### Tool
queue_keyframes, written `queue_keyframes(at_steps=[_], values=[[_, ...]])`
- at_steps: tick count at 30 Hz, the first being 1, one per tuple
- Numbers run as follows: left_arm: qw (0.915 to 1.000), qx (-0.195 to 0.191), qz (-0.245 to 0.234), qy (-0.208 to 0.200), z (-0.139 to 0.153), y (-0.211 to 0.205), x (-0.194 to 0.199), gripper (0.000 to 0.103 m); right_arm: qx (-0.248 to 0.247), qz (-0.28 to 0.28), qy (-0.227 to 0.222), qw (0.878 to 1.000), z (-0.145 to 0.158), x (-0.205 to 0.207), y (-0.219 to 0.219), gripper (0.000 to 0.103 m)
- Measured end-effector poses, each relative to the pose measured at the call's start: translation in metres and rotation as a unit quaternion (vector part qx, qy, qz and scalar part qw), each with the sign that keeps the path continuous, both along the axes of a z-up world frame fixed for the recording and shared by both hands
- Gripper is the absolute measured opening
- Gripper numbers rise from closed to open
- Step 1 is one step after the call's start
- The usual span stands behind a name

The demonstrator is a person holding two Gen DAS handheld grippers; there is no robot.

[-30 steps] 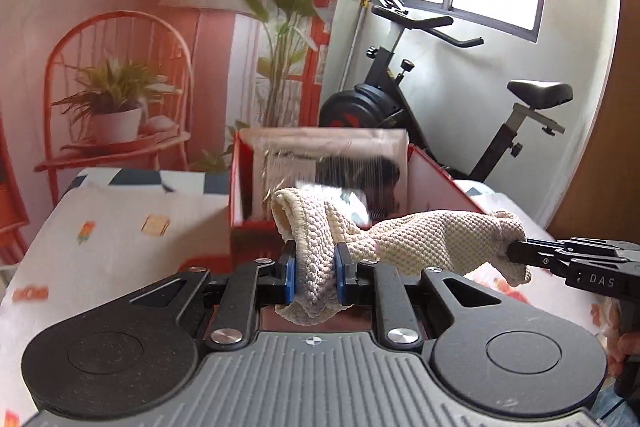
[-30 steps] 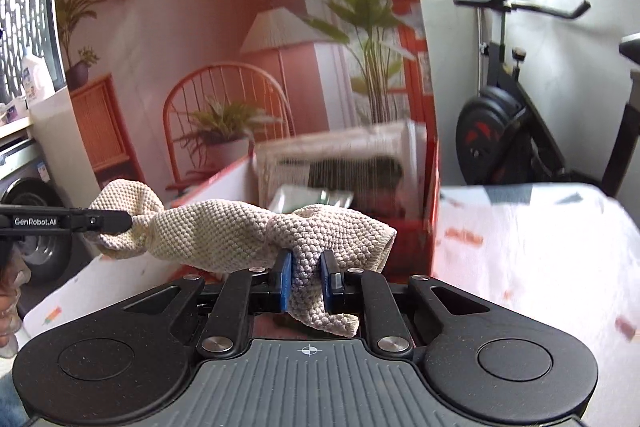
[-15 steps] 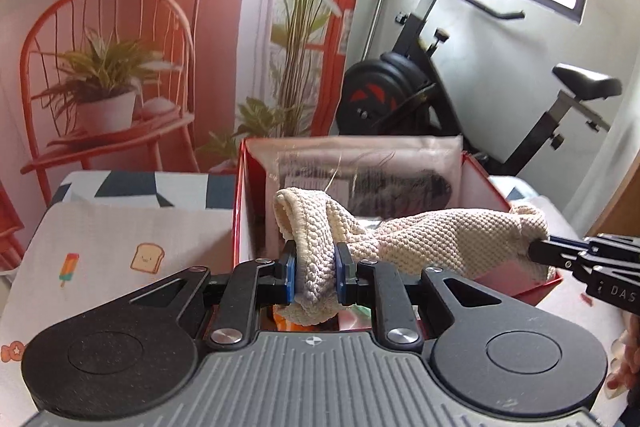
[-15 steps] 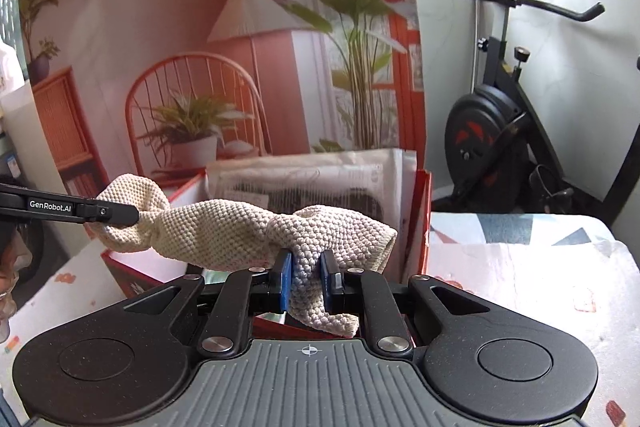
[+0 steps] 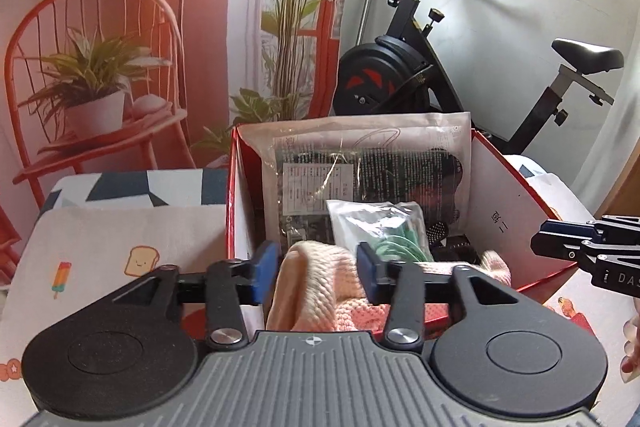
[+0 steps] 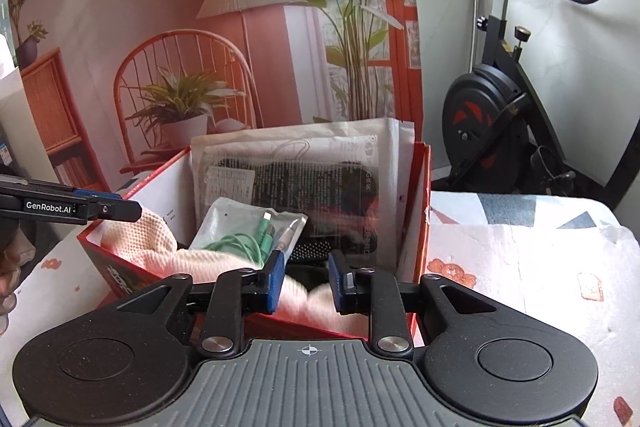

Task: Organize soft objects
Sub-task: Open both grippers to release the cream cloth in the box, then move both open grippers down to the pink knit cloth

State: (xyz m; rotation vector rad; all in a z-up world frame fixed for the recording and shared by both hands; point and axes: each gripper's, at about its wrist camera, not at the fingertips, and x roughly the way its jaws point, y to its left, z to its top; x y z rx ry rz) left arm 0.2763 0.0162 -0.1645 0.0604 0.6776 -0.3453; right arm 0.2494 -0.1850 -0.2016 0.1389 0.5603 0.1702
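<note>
Both grippers, left gripper (image 5: 318,273) and right gripper (image 6: 306,281), have just been opening, releasing the limp, light knit cloth (image 5: 316,287) into the red box (image 5: 516,227); regrasp by any bunched fold.

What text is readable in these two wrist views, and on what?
"GenRobot.AI": on the side of the left gripper, seen from the right wrist view.
"DAS", cut off at the frame edge: on the right gripper, seen from the left wrist view.
Two printed characters on the inner wall of the red box: too small to read surely.
Dense print and a label on the large plastic bag: unreadable.
Lettering on the box's outer red wall: blurred.
</note>
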Motion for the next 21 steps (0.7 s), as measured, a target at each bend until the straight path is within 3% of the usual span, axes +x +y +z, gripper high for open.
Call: queue_keyframes(at_steps=[5,7,10,15,18,21], values=[[0.9996,0.004,-0.011,-0.025,0.01,-0.001,-0.022,0.057,-0.003,-0.003,-0.028,1.0,0.009,-0.019,0.004,0.036],[0.9992,0.005,-0.016,-0.036,0.013,0.001,-0.035,0.065,-0.001,-0.008,-0.039,0.999,0.012,-0.029,0.003,0.042],[0.9988,0.0,-0.02,-0.044,0.016,0.007,-0.056,0.066,0.01,-0.021,-0.049,0.999,0.012,-0.048,0.0,0.043],[0.9988,-0.016,-0.015,-0.045,0.013,0.021,-0.086,0.066,0.021,-0.045,-0.051,0.997,0.003,-0.082,-0.009,0.046],[0.9985,-0.003,-0.022,-0.049,0.005,0.022,-0.099,0.068,0.035,-0.06,-0.041,0.997,-0.009,-0.101,-0.013,0.048],[0.9994,0.004,-0.027,-0.024,-0.013,0.021,-0.1,0.068,0.038,-0.071,-0.014,0.997,-0.029,-0.114,-0.013,0.048]])
